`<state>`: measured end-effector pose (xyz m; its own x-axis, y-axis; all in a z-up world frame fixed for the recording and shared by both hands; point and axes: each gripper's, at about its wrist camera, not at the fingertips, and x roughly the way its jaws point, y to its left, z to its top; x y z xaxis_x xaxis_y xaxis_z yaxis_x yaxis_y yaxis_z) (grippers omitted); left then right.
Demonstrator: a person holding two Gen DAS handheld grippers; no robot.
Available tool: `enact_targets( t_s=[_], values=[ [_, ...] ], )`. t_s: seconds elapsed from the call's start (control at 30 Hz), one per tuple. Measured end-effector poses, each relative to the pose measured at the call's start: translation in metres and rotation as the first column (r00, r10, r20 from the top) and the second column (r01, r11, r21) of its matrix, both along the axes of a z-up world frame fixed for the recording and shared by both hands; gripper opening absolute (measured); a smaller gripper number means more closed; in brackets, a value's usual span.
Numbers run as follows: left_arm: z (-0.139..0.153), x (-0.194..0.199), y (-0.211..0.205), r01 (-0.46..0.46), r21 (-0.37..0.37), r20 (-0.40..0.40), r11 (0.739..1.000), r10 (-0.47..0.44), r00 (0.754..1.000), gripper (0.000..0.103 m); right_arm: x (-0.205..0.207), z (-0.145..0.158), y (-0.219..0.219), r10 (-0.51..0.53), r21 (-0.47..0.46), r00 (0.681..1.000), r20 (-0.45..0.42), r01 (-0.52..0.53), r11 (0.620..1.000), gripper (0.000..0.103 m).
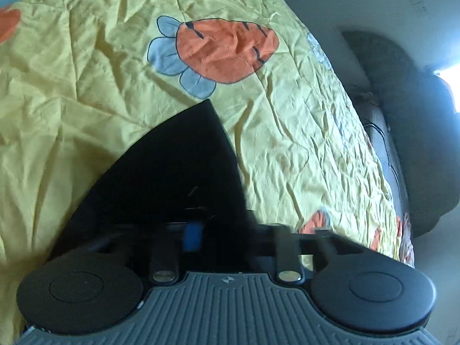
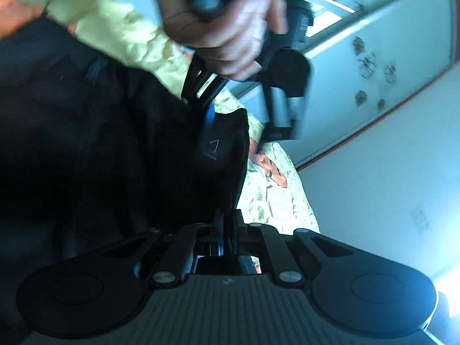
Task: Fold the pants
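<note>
Left wrist view: black fabric pants [image 1: 172,166] spread as a dark wedge from the lower left up to the centre of the frame, over a crumpled yellow bed sheet [image 1: 287,143]. Printed on the sheet above the wedge's tip, an orange carrot-like shape with blue-grey leaves [image 1: 218,51]; smaller prints near the lower right edge. Left gripper [image 1: 195,230] at the bottom centre, blurred, jaws drawn close together over the black cloth; whether pinching it, cannot tell here. At the right, a dark grey rounded headboard [image 1: 408,115] against a pale wall.

Right wrist view: pants [image 2: 100,143] filling the left half, hanging edge running down the centre. Right gripper [image 2: 227,230] closed tight on that edge. Above, a hand [image 2: 224,34] grasping the left gripper [image 2: 210,115], clamped on the pants' corner. Behind, yellow sheet [image 2: 276,201], patterned glass panel [image 2: 373,57], pale wall.
</note>
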<state>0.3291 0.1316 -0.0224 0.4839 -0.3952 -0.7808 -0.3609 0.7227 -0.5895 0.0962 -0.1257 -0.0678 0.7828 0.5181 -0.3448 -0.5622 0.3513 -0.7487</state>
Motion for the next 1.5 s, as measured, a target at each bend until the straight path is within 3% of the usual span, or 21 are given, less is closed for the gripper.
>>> enact_targets(
  t_s=[0.07,0.13,0.27,0.33,0.37,0.4,0.5,0.7,0.93,1.1,1.3,1.5],
  values=[
    [0.0,-0.013,0.001,-0.028,-0.007,0.023,1.0,0.028,0.999,0.013,0.001,0.001,-0.002,-0.024,0.023,1.0,-0.007,0.024,0.999,0.006],
    [0.006,-0.025,-0.005,-0.022,0.037,0.068,0.999,0.02,0.998,0.011,0.007,-0.003,0.0,-0.057,0.02,0.998,-0.014,0.057,0.998,0.011],
    [0.019,-0.048,-0.015,-0.016,0.095,0.143,0.995,0.002,0.99,0.01,0.02,-0.008,-0.003,-0.148,-0.005,0.988,0.031,0.149,0.989,0.047],
    [0.024,-0.059,-0.016,-0.013,0.1,0.167,0.995,-0.004,0.986,0.01,0.023,-0.005,-0.012,-0.205,0.008,0.979,0.015,0.205,0.979,0.046],
    [0.026,-0.065,-0.016,-0.01,0.1,0.177,0.995,-0.008,0.984,0.01,0.026,-0.001,-0.019,-0.247,0.025,0.969,-0.011,0.248,0.969,0.04],
    [0.027,-0.071,-0.016,-0.006,0.1,0.186,0.995,-0.013,0.982,0.01,0.028,0.001,-0.025,-0.282,0.035,0.959,-0.025,0.282,0.959,0.023],
    [0.028,-0.087,-0.016,0.014,0.099,0.205,0.995,-0.034,0.978,0.01,0.021,0.006,-0.042,-0.354,0.052,0.935,-0.028,0.355,0.933,0.008],
    [0.026,-0.129,-0.015,0.052,0.134,0.243,0.99,-0.084,0.967,0.01,-0.03,0.011,-0.037,-0.332,0.021,0.943,0.006,0.332,0.943,0.006],
    [0.02,-0.187,-0.002,0.09,0.138,0.258,0.986,-0.123,0.958,0.01,-0.075,0.012,-0.032,-0.316,0.036,0.949,-0.018,0.316,0.948,0.006],
    [0.013,-0.221,0.001,0.109,0.166,0.255,0.98,-0.15,0.955,0.01,-0.107,0.007,-0.027,-0.313,0.049,0.945,-0.097,0.318,0.947,0.006],
    [0.0,-0.237,0.007,0.117,0.174,0.225,0.978,-0.155,0.962,0.01,-0.117,-0.007,-0.017,-0.298,-0.012,0.948,-0.115,0.298,0.954,0.006],
    [0.001,-0.244,0.004,0.11,0.224,0.242,0.968,-0.165,0.956,0.01,-0.108,-0.004,-0.017,-0.302,0.015,0.94,-0.157,0.308,0.951,0.006]
  ],
)
